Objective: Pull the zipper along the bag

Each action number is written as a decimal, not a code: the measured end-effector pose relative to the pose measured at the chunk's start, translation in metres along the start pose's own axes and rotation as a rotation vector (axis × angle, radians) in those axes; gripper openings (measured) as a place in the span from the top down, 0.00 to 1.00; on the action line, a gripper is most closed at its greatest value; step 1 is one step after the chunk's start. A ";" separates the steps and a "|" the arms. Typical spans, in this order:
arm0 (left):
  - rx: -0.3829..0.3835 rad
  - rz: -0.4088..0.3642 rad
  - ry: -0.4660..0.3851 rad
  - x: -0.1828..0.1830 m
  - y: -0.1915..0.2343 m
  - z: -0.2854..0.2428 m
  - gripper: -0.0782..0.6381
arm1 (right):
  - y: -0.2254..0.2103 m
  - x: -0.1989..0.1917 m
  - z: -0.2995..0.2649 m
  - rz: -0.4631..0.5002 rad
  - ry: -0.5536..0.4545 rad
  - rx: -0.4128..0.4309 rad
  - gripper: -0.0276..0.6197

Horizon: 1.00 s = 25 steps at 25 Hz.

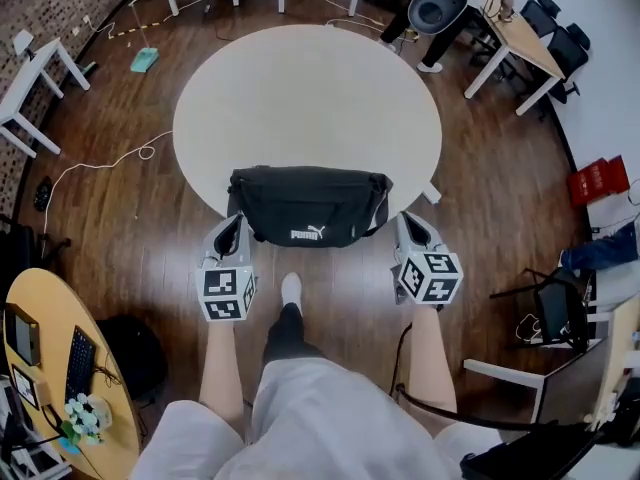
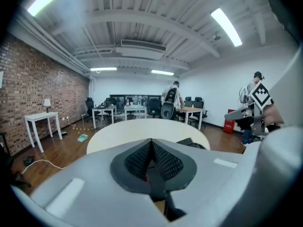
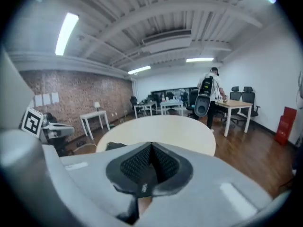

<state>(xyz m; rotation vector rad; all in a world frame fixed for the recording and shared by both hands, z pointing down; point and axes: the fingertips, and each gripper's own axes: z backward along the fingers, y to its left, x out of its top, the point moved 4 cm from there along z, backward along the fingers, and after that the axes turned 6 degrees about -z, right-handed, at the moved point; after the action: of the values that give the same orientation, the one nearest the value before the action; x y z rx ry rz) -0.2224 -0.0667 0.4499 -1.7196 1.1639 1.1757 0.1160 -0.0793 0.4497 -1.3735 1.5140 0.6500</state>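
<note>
A black bag (image 1: 310, 204) with a white logo lies at the near edge of the round white table (image 1: 300, 88). Its zipper is too small to make out. My left gripper (image 1: 234, 222) hangs just off the bag's left end, below the table edge. In the left gripper view its pads (image 2: 142, 157) are pressed together with nothing between them, and a corner of the bag (image 2: 191, 143) shows beyond. My right gripper (image 1: 406, 220) hangs off the bag's right end. It is shut and empty (image 3: 151, 148), with the bag's edge (image 3: 116, 146) to its left.
The person's legs and a white shoe (image 1: 290, 288) are below the table edge. A wooden desk (image 1: 60, 368) with a keyboard is at lower left, a white side table (image 1: 25, 83) at far left. Office chairs (image 1: 440, 3) and a desk stand at the back right, near a red box (image 1: 597, 180).
</note>
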 end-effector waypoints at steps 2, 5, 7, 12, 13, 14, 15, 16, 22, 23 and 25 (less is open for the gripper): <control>-0.021 -0.003 -0.098 0.022 -0.058 0.052 0.87 | 0.026 -0.008 0.072 -0.017 -0.109 0.069 0.97; -0.041 0.000 -0.197 0.044 -0.142 0.130 0.87 | 0.054 -0.019 0.173 -0.017 -0.208 0.130 0.97; -0.060 -0.005 -0.226 0.053 -0.191 0.177 0.87 | 0.065 -0.027 0.231 -0.014 -0.229 0.142 0.97; -0.081 -0.058 -0.261 0.069 -0.263 0.260 0.87 | 0.093 -0.033 0.330 0.026 -0.258 0.162 0.97; -0.082 -0.064 -0.272 0.071 -0.268 0.270 0.87 | 0.097 -0.032 0.342 0.028 -0.269 0.164 0.97; -0.083 -0.066 -0.283 0.074 -0.272 0.279 0.87 | 0.101 -0.032 0.351 0.030 -0.278 0.164 0.97; -0.085 -0.064 -0.293 0.076 -0.273 0.285 0.87 | 0.104 -0.032 0.357 0.034 -0.286 0.164 0.97; -0.087 -0.059 -0.302 0.078 -0.272 0.292 0.87 | 0.107 -0.032 0.362 0.039 -0.292 0.164 0.97; -0.050 -0.033 -0.354 0.086 -0.248 0.327 0.87 | 0.134 -0.027 0.379 0.077 -0.315 0.166 0.97; -0.042 -0.039 -0.358 0.086 -0.243 0.331 0.87 | 0.140 -0.027 0.379 0.080 -0.315 0.171 0.97; -0.036 -0.050 -0.358 0.084 -0.233 0.335 0.87 | 0.153 -0.029 0.377 0.087 -0.312 0.183 0.97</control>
<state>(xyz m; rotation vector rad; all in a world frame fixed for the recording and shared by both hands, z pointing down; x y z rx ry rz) -0.0813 0.2897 0.2853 -1.4756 0.8818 1.4107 0.0789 0.2953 0.2923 -1.0202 1.3505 0.7240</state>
